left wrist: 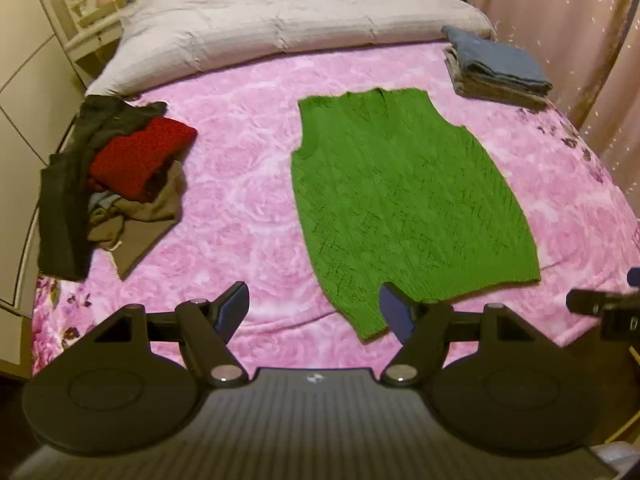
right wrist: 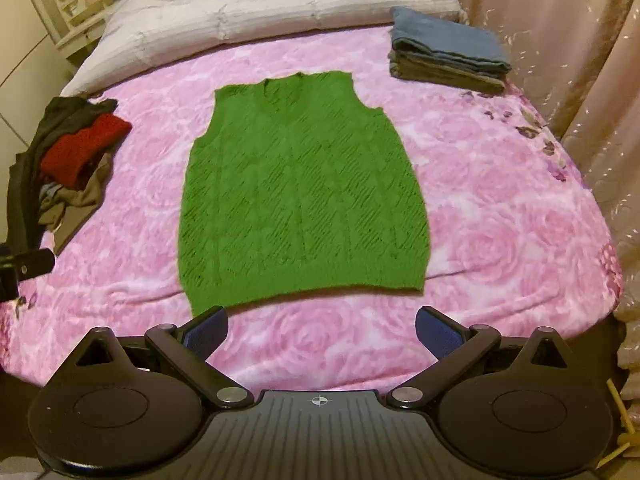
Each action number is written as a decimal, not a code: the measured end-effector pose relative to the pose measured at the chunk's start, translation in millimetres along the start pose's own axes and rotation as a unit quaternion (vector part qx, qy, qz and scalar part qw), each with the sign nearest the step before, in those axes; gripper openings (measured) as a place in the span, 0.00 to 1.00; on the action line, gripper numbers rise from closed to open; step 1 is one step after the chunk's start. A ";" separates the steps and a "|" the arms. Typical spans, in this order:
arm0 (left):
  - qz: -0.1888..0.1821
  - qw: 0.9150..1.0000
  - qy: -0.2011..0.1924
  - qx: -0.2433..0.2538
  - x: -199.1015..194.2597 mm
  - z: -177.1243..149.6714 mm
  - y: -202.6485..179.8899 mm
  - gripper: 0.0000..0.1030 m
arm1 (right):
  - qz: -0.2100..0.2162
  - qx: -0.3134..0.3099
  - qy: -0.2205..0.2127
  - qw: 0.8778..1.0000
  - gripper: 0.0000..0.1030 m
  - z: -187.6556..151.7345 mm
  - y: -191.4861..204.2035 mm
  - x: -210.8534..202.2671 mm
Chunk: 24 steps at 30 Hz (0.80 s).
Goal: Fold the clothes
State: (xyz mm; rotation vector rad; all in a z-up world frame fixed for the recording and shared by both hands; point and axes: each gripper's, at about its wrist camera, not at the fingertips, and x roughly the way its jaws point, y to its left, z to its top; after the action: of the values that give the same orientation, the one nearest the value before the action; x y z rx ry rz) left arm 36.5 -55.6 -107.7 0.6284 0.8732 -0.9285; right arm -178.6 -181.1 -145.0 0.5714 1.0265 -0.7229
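My left hand-held gripper (left wrist: 314, 312) hangs above the near edge of the bed, fingers spread wide, nothing between them. Its right blue pad (left wrist: 396, 314) overlaps the near left corner of the green knit vest (left wrist: 404, 196) in the left wrist view; I cannot tell whether they touch. My right hand-held gripper (right wrist: 322, 330) is likewise wide open and empty, just short of the vest's hem.

The vest lies flat and unfolded on the pink floral blanket (right wrist: 500, 208), neckline toward the far end, hem toward me.

On the blanket's left edge: a loose heap of unfolded clothes (left wrist: 116, 184), red knit on top, dark and brown pieces beneath. At the far right: a folded stack (right wrist: 448, 48), blue item uppermost. Both are well apart from the vest.

Beyond the blanket lies a grey duvet (right wrist: 256, 4). Pale pink curtains (right wrist: 580, 40) hang along the right.
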 end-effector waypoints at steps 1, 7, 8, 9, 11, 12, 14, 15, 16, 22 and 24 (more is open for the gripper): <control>0.002 1.000 -0.001 -0.003 -1.8 0.6 -2.0 0.67 | 0.001 -0.005 0.003 1.000 0.99 0.5 -3.1 0.5; 0.004 1.000 0.009 -0.027 -1.6 2.4 -30.2 0.67 | 0.006 -0.034 0.022 0.999 0.99 5.8 -24.3 4.7; 0.004 0.999 0.011 -0.030 -1.0 3.0 -37.0 0.67 | 0.007 -0.038 0.026 0.999 0.99 8.3 -30.0 6.4; 0.004 0.999 0.012 -0.033 -0.4 3.8 -44.3 0.67 | 0.007 -0.043 0.030 0.999 0.99 10.4 -35.4 8.0; 0.005 0.999 0.014 -0.040 1.1 5.3 -59.3 0.67 | 0.008 -0.054 0.037 0.998 0.99 14.7 -45.9 11.2; 0.005 0.999 0.015 -0.044 2.1 5.7 -64.9 0.67 | 0.008 -0.059 0.039 0.997 0.99 16.6 -50.0 12.2; 0.006 0.998 0.020 -0.053 4.8 5.3 -76.5 0.67 | 0.010 -0.070 0.044 0.997 0.99 19.6 -57.2 14.3; 0.007 0.998 0.022 -0.057 5.9 4.6 -81.1 0.67 | 0.010 -0.075 0.047 0.996 0.99 20.4 -59.5 15.6; 0.009 0.998 0.025 -0.061 7.0 3.8 -85.4 0.67 | 0.011 -0.080 0.051 0.995 0.99 21.2 -61.4 16.7; 0.017 0.996 0.038 -0.082 6.6 -4.4 -93.6 0.67 | 0.017 -0.099 0.065 0.993 0.99 22.1 -61.9 20.7; 0.021 0.995 0.041 -0.087 5.7 -7.2 -92.6 0.67 | 0.022 -0.108 0.066 0.992 0.99 21.0 -57.3 21.5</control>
State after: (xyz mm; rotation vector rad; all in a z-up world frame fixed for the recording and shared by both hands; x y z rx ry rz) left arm -45.6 -95.9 -125.1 0.5358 0.9996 -0.7833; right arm -203.6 -238.5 -161.0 0.4562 1.1951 -0.5320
